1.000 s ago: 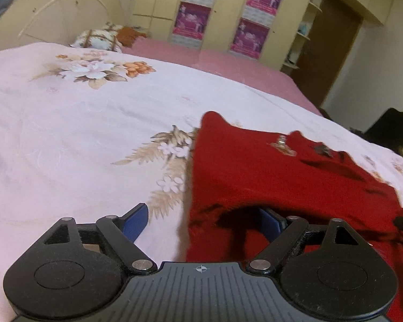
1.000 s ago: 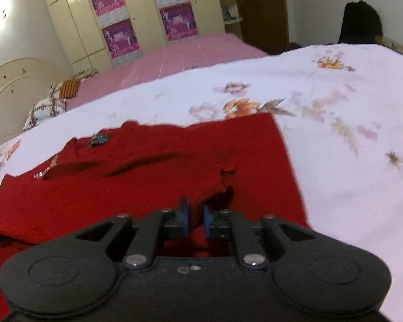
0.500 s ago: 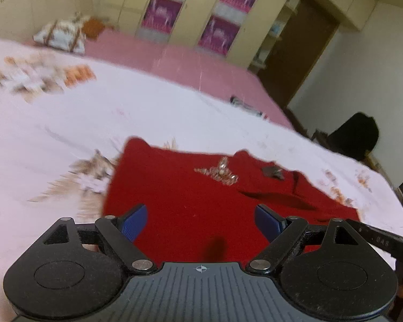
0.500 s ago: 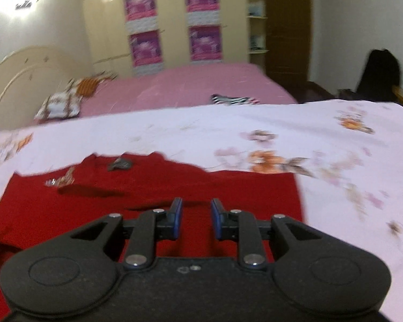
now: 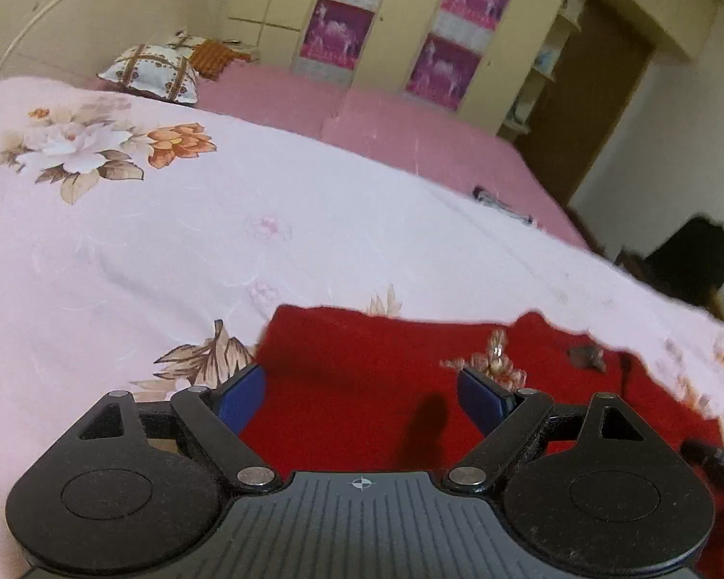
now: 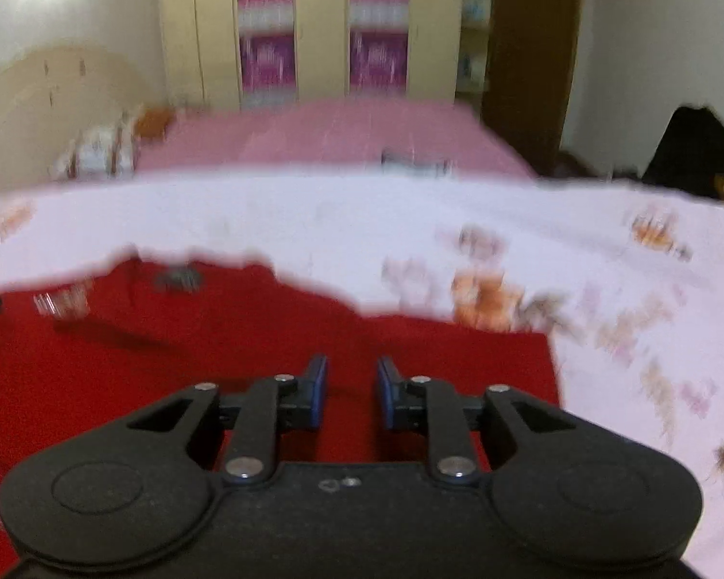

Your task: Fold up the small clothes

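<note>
A red knitted garment [image 5: 362, 352] lies flat on the floral bedspread [image 5: 217, 241], with a sparkly brooch [image 5: 494, 362] and a dark tag [image 5: 586, 356] near its far edge. My left gripper [image 5: 362, 381] hovers over the garment's left part, wide open, with nothing between its fingers. In the blurred right wrist view the garment [image 6: 217, 347] fills the lower left. My right gripper [image 6: 351, 366] is above its right part, the pads a narrow gap apart and only flat cloth showing below them.
Beyond the bedspread is a pink mattress [image 5: 386, 116] with a patterned pillow [image 5: 154, 72] and a small striped object [image 5: 499, 200]. Wardrobes with purple posters [image 5: 439, 62] line the back wall. A dark bag or chair [image 5: 690, 265] stands past the bed's right side.
The left gripper slid from the garment's left edge to above its middle. The right gripper's pads, nearly shut on bunched cloth before, now stand apart over flat cloth, and its view levelled.
</note>
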{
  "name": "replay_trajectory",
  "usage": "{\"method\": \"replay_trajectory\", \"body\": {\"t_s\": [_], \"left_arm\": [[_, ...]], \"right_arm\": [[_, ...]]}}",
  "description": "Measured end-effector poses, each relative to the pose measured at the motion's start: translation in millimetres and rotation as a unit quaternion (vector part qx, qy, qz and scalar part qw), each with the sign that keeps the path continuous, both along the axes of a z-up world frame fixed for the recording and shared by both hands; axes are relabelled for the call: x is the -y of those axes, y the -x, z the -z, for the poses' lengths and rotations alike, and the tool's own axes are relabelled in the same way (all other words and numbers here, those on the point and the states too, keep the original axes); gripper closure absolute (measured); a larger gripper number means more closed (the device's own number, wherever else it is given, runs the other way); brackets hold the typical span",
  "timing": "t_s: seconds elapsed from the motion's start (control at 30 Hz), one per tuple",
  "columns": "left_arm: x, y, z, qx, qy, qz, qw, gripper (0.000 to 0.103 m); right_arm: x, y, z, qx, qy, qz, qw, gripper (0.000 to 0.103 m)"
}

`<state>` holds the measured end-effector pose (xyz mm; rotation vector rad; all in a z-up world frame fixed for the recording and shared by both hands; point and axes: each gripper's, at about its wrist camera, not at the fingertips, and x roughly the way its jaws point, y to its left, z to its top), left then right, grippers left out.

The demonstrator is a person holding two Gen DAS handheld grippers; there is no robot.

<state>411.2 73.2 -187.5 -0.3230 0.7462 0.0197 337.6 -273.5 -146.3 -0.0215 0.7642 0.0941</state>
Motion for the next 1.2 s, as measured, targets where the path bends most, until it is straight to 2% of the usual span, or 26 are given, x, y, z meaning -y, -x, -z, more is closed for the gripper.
{"method": "replay_trajectory", "body": {"t_s": [0.07, 0.13, 0.27, 0.37, 0.43, 0.47, 0.5, 0.6, 0.7, 0.8, 0.93, 1.0, 1.03, 1.2], "left_arm": [[2, 8, -7, 0.0, 0.007, 0.0, 1.0, 0.017], [7, 25, -17, 0.009, 0.014, 0.009, 0.9998, 0.017], [27, 58, -22, 0.013, 0.019, 0.039, 0.999, 0.016], [43, 74, -6, -0.011, 0.011, 0.054, 0.9984, 0.016], [45, 82, -1, 0.001, -0.009, 0.056, 0.9984, 0.016], [47, 84, -3, -0.002, -0.02, 0.059, 0.9981, 0.016], [47, 88, -9, -0.005, -0.02, 0.055, 0.9983, 0.016], [48, 109, -26, -0.001, -0.003, 0.053, 0.9986, 0.016], [66, 137, -29, -0.007, 0.0, 0.07, 0.9976, 0.016], [83, 158, -16, -0.03, 0.0, 0.074, 0.9968, 0.016], [93, 180, -5, -0.019, -0.05, 0.078, 0.9955, 0.016], [89, 188, -7, -0.023, -0.066, 0.078, 0.9945, 0.016], [85, 191, -9, -0.028, -0.067, 0.073, 0.9947, 0.016], [63, 225, -18, -0.055, -0.048, 0.042, 0.9965, 0.016]], "right_arm": [[5, 0, 2, 0.003, -0.008, 0.005, 1.0, 0.081], [7, 7, -8, 0.002, -0.016, 0.014, 1.0, 0.079], [-1, 44, -32, 0.033, -0.019, -0.02, 0.999, 0.078], [-17, 58, -30, 0.021, -0.019, -0.046, 0.999, 0.08], [-21, 61, -18, 0.002, 0.0, -0.049, 0.999, 0.08], [-19, 60, -8, -0.013, 0.012, -0.042, 0.999, 0.08], [-11, 62, -5, -0.007, 0.005, -0.039, 0.999, 0.08], [5, 72, -20, -0.011, -0.011, -0.018, 1.0, 0.077], [2, 104, -38, 0.009, -0.019, -0.048, 0.999, 0.077], [-13, 134, -34, -0.007, -0.027, -0.097, 0.995, 0.078], [-33, 161, -21, -0.016, -0.01, -0.144, 0.989, 0.079], [-30, 164, -8, -0.032, 0.012, -0.143, 0.989, 0.079], [-23, 166, -5, -0.024, 0.008, -0.144, 0.989, 0.078], [12, 177, -13, -0.033, 0.017, -0.088, 0.995, 0.077]]}}
